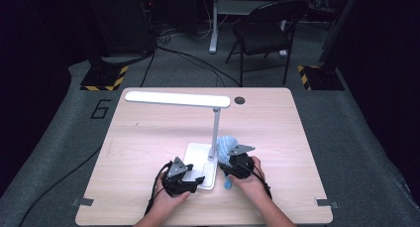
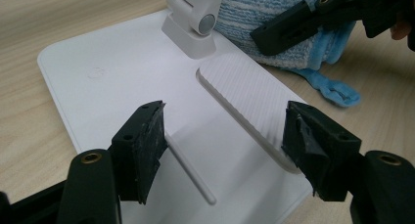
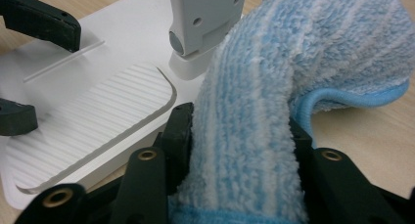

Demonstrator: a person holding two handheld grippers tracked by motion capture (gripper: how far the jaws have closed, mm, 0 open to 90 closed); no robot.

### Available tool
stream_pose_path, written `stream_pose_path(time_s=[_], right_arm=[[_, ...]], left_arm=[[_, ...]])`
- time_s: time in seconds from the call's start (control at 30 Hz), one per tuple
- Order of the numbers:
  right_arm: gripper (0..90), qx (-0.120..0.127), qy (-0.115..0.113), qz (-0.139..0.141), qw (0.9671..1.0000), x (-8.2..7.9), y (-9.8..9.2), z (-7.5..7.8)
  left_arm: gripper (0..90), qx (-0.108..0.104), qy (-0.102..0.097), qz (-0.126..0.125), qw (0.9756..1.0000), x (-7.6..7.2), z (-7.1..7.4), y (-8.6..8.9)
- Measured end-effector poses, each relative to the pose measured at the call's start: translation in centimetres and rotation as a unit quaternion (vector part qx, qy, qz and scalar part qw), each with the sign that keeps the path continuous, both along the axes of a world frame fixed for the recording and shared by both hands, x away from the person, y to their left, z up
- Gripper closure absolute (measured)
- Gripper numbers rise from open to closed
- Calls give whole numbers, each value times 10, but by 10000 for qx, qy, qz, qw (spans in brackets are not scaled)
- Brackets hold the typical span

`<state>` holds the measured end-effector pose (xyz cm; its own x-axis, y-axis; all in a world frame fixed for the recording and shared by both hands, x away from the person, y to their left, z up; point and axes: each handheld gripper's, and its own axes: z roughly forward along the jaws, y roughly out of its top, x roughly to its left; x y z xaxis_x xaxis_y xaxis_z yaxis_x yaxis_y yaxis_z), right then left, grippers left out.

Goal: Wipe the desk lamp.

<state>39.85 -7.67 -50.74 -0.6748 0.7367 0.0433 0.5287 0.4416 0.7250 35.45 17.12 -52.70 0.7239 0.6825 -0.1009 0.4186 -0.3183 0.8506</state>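
Item: white desk lamp [image 1: 216,119] on a wooden table [image 1: 277,138], being wiped with a blue striped cloth [image 3: 274,87]. Right hand-held gripper [image 3: 240,136]: cloth bunched between its jaws, both pads against the fabric, so gripping it; cloth lies against the lamp's hinge post [image 3: 203,18] at the base's far corner. Left hand-held gripper [image 2: 222,136]: jaws standing wide apart above the lamp base [image 2: 112,72], nothing between them, straddling the ribbed pad [image 2: 249,101]. Step judged in hand: wiping around the post, base steadied or about to be. Next move likely calls for dragging the cloth across the flat base while the left keeps the lamp from sliding.
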Motion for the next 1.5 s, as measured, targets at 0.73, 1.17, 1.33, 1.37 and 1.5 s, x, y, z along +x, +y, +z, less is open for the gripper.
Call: stream_pose_path(time_s=[0.73,1.17,1.33,1.37,1.5], right_arm=[[409,-81,-242,-207,9995,-10,-5,9],[421,103,-274,-342,9990,-12,-12,11],[530,44,-293,-170,9994,-17,-9,12],[557,27,-267,-139,9995,-17,-8,11],[609,-21,-225,-29,9997,-16,-5,8]], left_arm=[[321,36,-3,-22,10000,0,0,0],[321,-7,5,3,10000,0,0,0],[321,-8,4,3,10000,0,0,0],[321,-9,4,4,10000,0,0,0],[321,-10,6,4,10000,0,0,0]])
